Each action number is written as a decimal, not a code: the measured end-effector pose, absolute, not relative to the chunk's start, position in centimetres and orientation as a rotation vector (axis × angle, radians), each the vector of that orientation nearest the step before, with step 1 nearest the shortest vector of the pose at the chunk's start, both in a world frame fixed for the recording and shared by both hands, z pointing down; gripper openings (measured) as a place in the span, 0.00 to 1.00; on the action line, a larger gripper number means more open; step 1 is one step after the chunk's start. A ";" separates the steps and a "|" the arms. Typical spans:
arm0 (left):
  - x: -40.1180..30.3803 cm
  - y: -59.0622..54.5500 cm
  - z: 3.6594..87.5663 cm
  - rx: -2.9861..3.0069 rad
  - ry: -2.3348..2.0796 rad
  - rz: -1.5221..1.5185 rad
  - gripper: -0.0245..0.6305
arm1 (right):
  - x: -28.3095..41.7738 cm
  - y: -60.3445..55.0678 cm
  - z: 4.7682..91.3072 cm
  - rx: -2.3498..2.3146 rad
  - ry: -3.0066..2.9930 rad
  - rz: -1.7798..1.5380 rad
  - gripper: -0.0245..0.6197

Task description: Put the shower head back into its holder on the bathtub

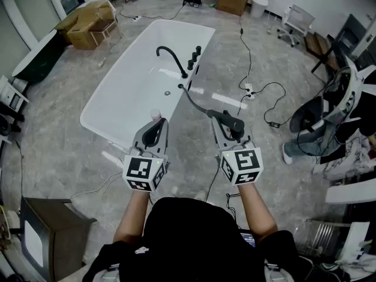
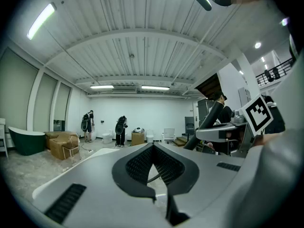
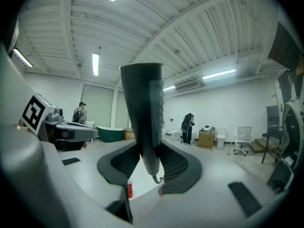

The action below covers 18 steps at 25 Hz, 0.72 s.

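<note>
A white bathtub [image 1: 126,93] lies ahead of me on the floor, with a black curved faucet [image 1: 171,56] and black fittings [image 1: 194,56] on its right rim. From that rim a dark hose [image 1: 194,100] runs to the black shower head [image 1: 230,122]. My right gripper [image 1: 226,123] is shut on the shower head, which stands upright between the jaws in the right gripper view [image 3: 145,113]. My left gripper [image 1: 154,129] hovers over the tub's near corner, shut with nothing in it; its pads [image 2: 142,163] meet at the tips. The two grippers are level and side by side.
A small white bottle [image 1: 155,114] stands on the tub's near rim. Cardboard boxes [image 1: 88,22] sit at the far left, a power strip with cables [image 1: 249,93] right of the tub, and a chair with clutter [image 1: 329,113] further right. A dark cabinet [image 1: 50,234] is near left.
</note>
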<state>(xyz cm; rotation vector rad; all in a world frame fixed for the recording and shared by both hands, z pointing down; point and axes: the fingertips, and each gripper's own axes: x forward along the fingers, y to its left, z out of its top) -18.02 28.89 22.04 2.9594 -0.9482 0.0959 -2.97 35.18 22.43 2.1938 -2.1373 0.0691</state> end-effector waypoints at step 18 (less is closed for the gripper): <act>-14.9 28.8 24.0 2.925 -1.011 0.128 0.05 | 1.2 34.5 23.2 2.172 -2.202 0.055 0.26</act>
